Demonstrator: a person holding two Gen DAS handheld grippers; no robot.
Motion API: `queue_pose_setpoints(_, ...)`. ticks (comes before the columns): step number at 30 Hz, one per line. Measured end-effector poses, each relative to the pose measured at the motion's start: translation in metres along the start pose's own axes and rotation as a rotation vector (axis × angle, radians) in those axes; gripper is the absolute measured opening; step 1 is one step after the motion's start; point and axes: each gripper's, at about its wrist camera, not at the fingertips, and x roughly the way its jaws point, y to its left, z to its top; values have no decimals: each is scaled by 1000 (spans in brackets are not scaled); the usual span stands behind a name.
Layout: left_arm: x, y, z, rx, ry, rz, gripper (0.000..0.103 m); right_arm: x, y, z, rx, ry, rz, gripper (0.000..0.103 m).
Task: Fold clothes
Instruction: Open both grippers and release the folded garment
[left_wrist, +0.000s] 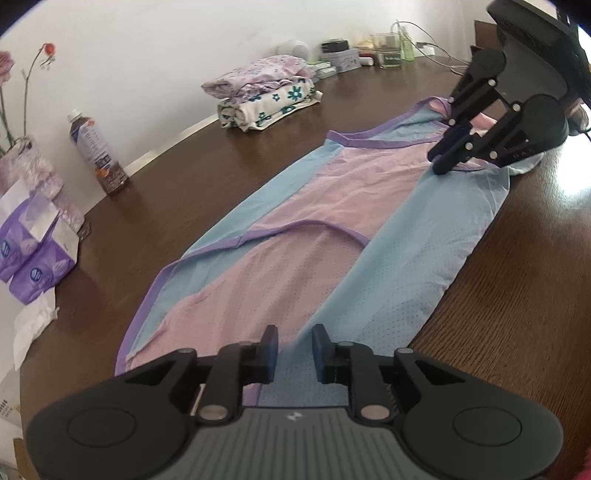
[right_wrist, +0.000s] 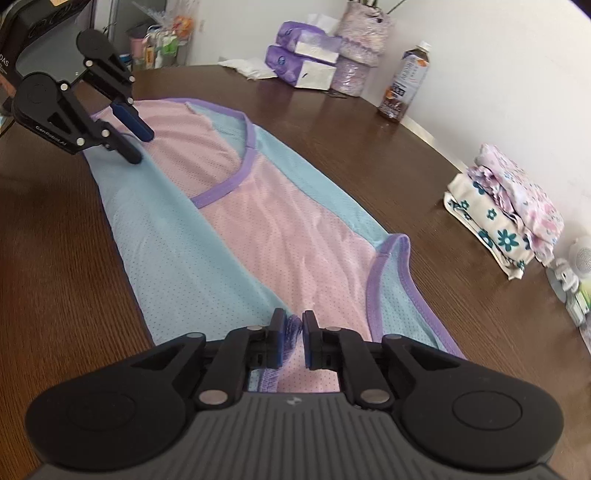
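left tool (left_wrist: 294, 349) sat over one end of pink-and-blue garment (left_wrist: 332, 229), fingers apart, nothing between. right tool (right_wrist: 293, 332) pinched purple trim at opposite end. garment lay flat, lengthwise on dark wooden bench (left_wrist: 166, 177). folded clothes stack (left_wrist: 266, 92) well apart.

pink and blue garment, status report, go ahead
Left gripper open over one end. Right gripper nearly shut on garment edge. Nothing on the garment.

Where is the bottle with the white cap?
The bottle stands upright on the brown table near the wall, on the left of the left wrist view, between the purple tissue packs and the folded clothes pile.
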Motion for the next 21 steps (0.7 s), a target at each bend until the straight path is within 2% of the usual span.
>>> queue_pose_setpoints(1,-3,4,-3,-27,-1,14,33,-2,-2,-2,23,-4,1,10)
queue_pose_setpoints(5,-24,25,-19,-159,-28,87,34,-19,-8,-8,110,-54,6,29)
queue_pose_setpoints(7,-36,31,-27,-222,-55,95,34,-29,-8,-8,150,-89,1,34)
queue_pose_setpoints(11,-48,29,-37,-285,-107,39,31,-44,-4,-7,226,-141,11,34)
queue_pose_setpoints(16,-41,19,-44,-304,-115,2,28,-29,14,-8,363,-93,29,34)
queue_pose_setpoints(21,-39,25,-61,-378,-113,-7,24,-18,27,-14,439,-77,18,36)
